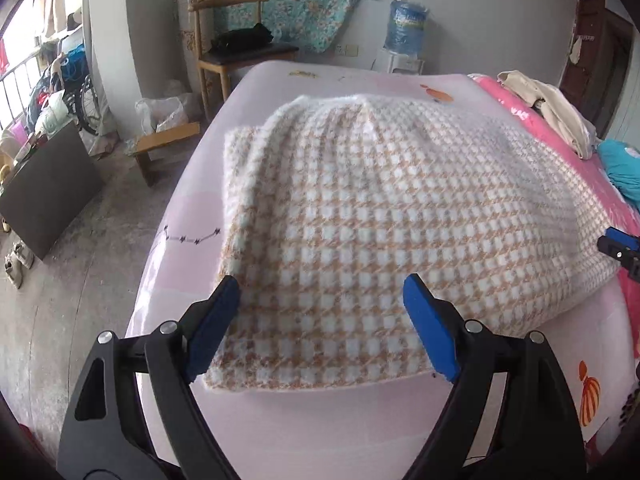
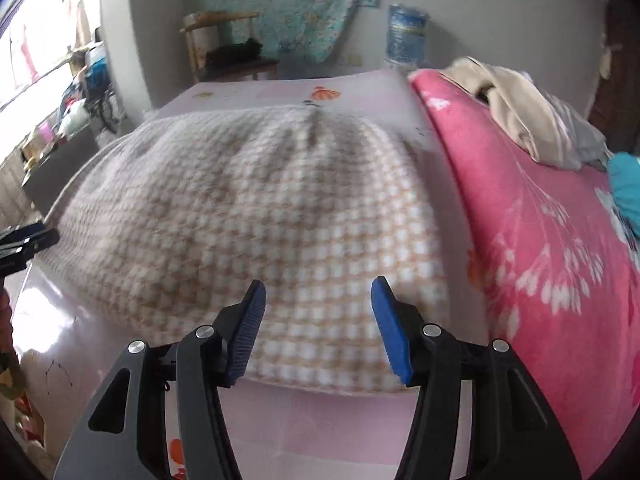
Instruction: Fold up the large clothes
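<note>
Garment (image 1: 360, 216): a fuzzy white-and-tan houndstooth knit lies spread flat on the bed (image 1: 320, 432), over the pale pink sheet. Its long axis runs from the near edge of the bed toward the far edge; one straight hem lies parallel to the near edge and close to it, and the far end narrows to a rounded, gathered shape pointing at the far edge. The garment's left border follows the left edge of the bed. Its right border lies next to the pink floral blanket (image 2: 552, 264) that covers the right side of the bed. The left gripper (image 1: 320, 292) hovers over the near-left part of the garment with its blue pads well apart and nothing between them. The right gripper (image 2: 318, 294) hovers over the near-right part of the garment (image 2: 256, 216), jaws likewise spread and empty; whether either gripper touches the knit cannot be told. A heap of beige clothing (image 2: 516, 112) rests on the blanket near the far-right corner of the bed. Beyond the far edge stand a wooden chair (image 1: 236, 40) and a water dispenser bottle (image 1: 406, 26).
</note>
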`<action>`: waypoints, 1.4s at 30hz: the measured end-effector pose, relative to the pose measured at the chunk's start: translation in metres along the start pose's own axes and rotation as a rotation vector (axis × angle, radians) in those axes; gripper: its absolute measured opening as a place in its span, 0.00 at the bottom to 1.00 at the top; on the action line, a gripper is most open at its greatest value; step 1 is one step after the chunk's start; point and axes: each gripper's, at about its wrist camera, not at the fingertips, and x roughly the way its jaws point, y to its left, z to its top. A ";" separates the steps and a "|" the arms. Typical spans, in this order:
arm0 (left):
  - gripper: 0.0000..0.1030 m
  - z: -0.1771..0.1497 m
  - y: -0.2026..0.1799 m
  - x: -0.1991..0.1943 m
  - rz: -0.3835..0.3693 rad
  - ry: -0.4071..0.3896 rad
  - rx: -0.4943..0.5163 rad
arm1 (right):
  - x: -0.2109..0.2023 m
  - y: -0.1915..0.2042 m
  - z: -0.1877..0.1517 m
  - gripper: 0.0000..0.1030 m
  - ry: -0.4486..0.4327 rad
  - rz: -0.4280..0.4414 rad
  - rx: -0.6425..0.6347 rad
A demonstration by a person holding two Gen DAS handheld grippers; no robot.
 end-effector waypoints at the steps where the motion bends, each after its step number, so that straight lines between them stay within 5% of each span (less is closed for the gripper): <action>1: 0.78 -0.003 0.003 0.003 0.005 -0.009 -0.001 | 0.012 -0.016 -0.005 0.52 0.043 0.014 0.057; 7: 0.78 -0.003 0.006 -0.026 -0.034 -0.043 -0.047 | -0.013 -0.016 -0.011 0.52 0.020 0.055 0.093; 11: 0.79 -0.010 -0.004 -0.062 -0.056 -0.101 -0.051 | -0.047 0.000 -0.020 0.72 -0.044 0.103 0.091; 21: 0.92 -0.032 -0.060 -0.120 -0.025 -0.195 -0.020 | -0.112 0.066 -0.037 0.92 -0.167 0.081 -0.029; 28: 0.92 -0.030 -0.093 -0.124 0.097 -0.154 0.050 | -0.132 0.086 -0.041 0.94 -0.213 -0.015 -0.031; 42: 0.92 -0.040 -0.117 -0.107 0.149 -0.045 0.025 | -0.116 0.080 -0.051 0.94 -0.121 -0.076 0.065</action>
